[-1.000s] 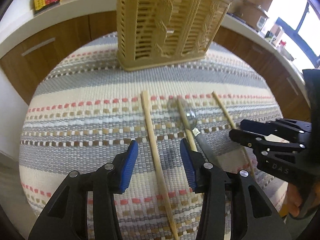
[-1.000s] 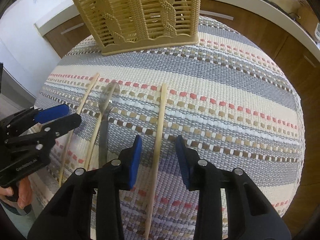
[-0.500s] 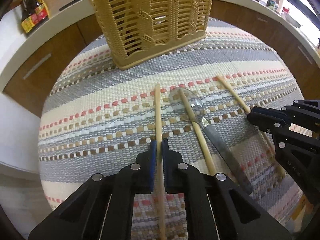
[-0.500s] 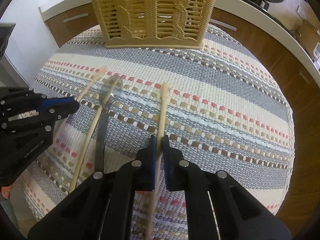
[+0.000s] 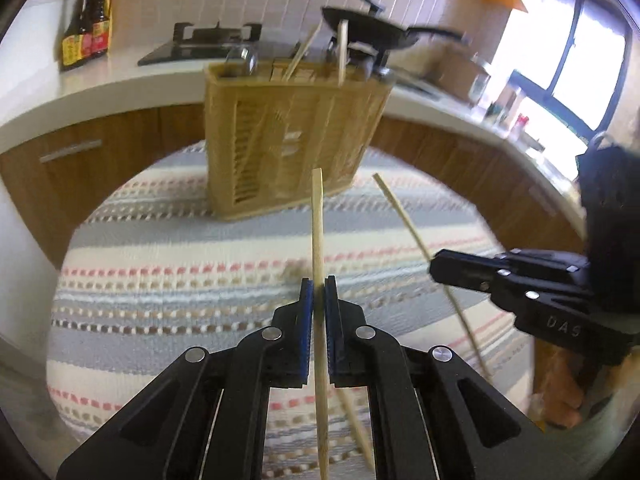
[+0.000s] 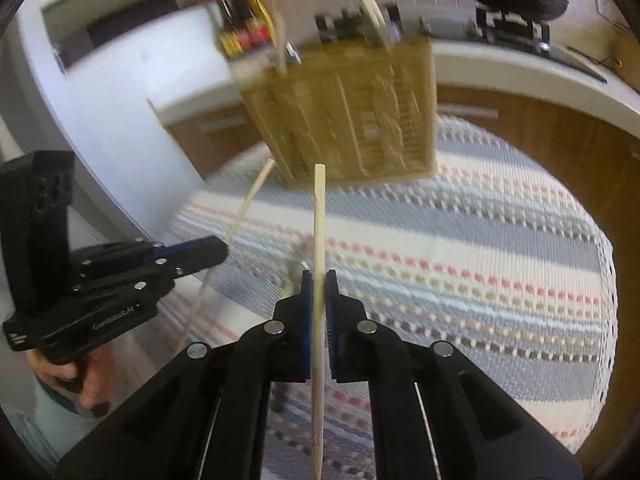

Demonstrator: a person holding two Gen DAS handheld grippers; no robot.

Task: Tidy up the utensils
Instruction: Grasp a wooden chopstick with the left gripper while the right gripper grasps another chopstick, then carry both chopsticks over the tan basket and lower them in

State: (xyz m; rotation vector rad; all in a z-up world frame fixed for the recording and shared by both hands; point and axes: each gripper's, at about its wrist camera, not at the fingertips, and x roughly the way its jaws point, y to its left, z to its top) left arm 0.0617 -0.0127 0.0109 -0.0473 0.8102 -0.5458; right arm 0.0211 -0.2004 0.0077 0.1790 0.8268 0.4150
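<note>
Chopsticks are the load in both tools. Left gripper (image 5: 319,294) is clamped on one chopstick (image 5: 317,216), which runs up the centre of the left wrist view between the blue pads (image 5: 306,312). Right gripper (image 6: 319,292) is clamped on a second chopstick (image 6: 319,220) in the same manner, centred in the right wrist view. Both sticks are held above the striped cloth (image 5: 168,280), tips pointing toward the utensil basket (image 5: 292,136) in the upper centre of each frame. Basket already carries upright utensils; its compartment layout is blurred and cannot be read.

Recommended procedure for the step in hand, judged to be transfer to the basket:
- Maintain full clamp pressure; a thin round stick can pivot between flat pads.
- Raise each tip above the basket rim before moving forward, since a low approach would strike the slatted wall.
- Rotate the stick toward vertical over an open slot, then lower it.
- Insert one stick at a time to keep the grippers apart.
- Release only once the lower end is seated.
</note>
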